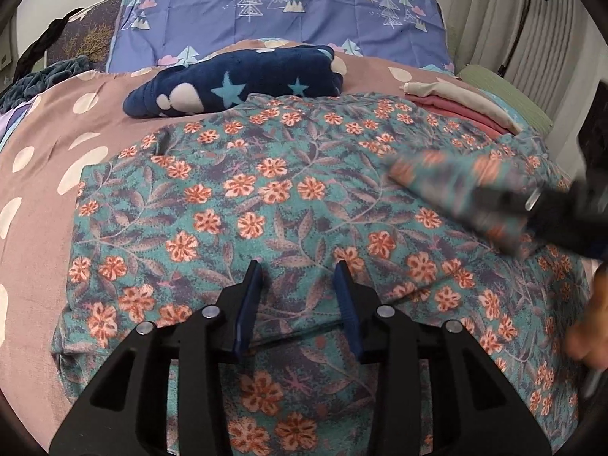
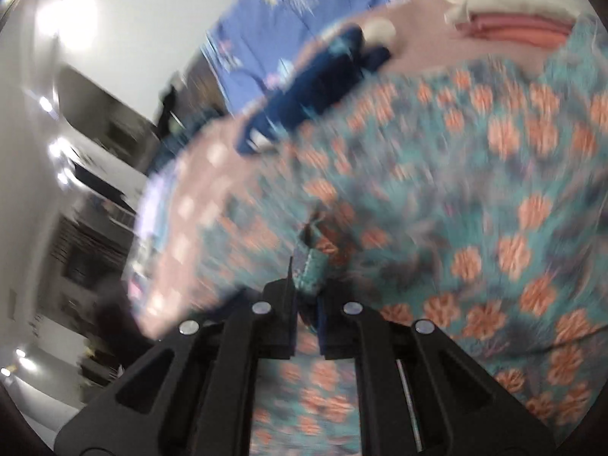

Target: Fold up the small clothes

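Observation:
A teal garment with orange flowers (image 1: 266, 197) lies spread on the bed. My left gripper (image 1: 300, 277) is open just above its near part, holding nothing. My right gripper (image 2: 309, 277) is shut on a fold of the floral garment (image 2: 475, 174) and holds it lifted over the right side; it shows blurred in the left wrist view (image 1: 505, 197), with the raised flap of cloth at its tip. The right wrist view is strongly blurred and tilted.
A dark blue star-patterned fleece (image 1: 235, 79) lies folded behind the garment. A stack of folded pink and cream clothes (image 1: 463, 102) sits at the back right. The pink dotted bedsheet (image 1: 45, 159) and a purple pillow (image 1: 281, 11) lie beyond. A hand (image 1: 592, 326) is at the right edge.

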The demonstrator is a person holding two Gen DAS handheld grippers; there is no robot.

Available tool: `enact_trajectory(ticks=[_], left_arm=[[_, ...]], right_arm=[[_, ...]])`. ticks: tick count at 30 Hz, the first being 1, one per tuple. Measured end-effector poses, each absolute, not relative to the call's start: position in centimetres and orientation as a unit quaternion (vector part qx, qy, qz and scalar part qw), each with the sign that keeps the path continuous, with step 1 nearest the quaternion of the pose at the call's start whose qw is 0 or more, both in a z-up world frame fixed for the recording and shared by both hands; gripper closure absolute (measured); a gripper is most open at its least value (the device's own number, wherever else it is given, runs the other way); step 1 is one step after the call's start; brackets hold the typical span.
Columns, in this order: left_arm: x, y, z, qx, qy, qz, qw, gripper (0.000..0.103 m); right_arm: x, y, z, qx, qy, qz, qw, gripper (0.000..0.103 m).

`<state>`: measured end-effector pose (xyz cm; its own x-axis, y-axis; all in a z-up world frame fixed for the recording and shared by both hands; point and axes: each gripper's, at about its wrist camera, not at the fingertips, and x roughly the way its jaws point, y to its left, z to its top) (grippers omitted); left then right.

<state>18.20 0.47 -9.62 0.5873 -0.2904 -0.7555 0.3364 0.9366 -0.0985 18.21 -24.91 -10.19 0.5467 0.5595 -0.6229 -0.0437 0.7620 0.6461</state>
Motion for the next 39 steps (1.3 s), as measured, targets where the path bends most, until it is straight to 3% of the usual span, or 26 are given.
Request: enact_trajectory(ticks=[7, 12, 16, 24, 25, 28, 31, 35, 39], left_arm=[[18.5, 0.5, -7.5, -0.093, 0.430, -0.273, 0.856, 0.064], [18.7, -2.4, -6.4, -0.108, 0.435, -0.314, 0.837, 0.056], [19.5, -5.1, -6.9, -0.082, 0.456, -0.308, 0.831, 0.045], [22.6, -6.3, -8.6, -0.154, 0.498, -0.301, 0.799, 0.045], [22.7, -6.4, -8.5, -0.154, 0.497, -0.303, 0.798, 0.046], [22.7, -7.8, -8.3, -0.105, 0.492, -0.302, 0.810, 0.100], [22.3, -8.5, -6.4, -0.072, 0.463, -0.314, 0.826, 0.101], [21.5, -8.1, -0.9, -0.061, 0.397, -0.343, 0.849, 0.101], [21.0, -6.6, 4.0, -0.059, 0.342, -0.346, 0.872, 0.101]], right_arm=[[16.3, -23.9, -10.3, 0.246, 0.444, 0.181, 0.842, 0.091], [15.8, -23.0, -10.9, 0.232, 0.449, 0.177, 0.845, 0.089], [15.2, -22.7, -11.0, 0.206, 0.446, 0.171, 0.854, 0.089], [14.4, -22.1, -11.6, 0.173, 0.442, 0.173, 0.863, 0.087], [14.4, -22.1, -11.7, 0.174, 0.442, 0.173, 0.863, 0.087], [14.4, -22.2, -11.6, 0.177, 0.441, 0.176, 0.862, 0.086], [13.9, -23.0, -10.8, 0.184, 0.431, 0.187, 0.864, 0.086], [13.2, -25.7, -9.5, 0.219, 0.390, 0.209, 0.869, 0.077], [13.8, -28.3, -9.7, 0.231, 0.390, 0.141, 0.880, 0.074]])
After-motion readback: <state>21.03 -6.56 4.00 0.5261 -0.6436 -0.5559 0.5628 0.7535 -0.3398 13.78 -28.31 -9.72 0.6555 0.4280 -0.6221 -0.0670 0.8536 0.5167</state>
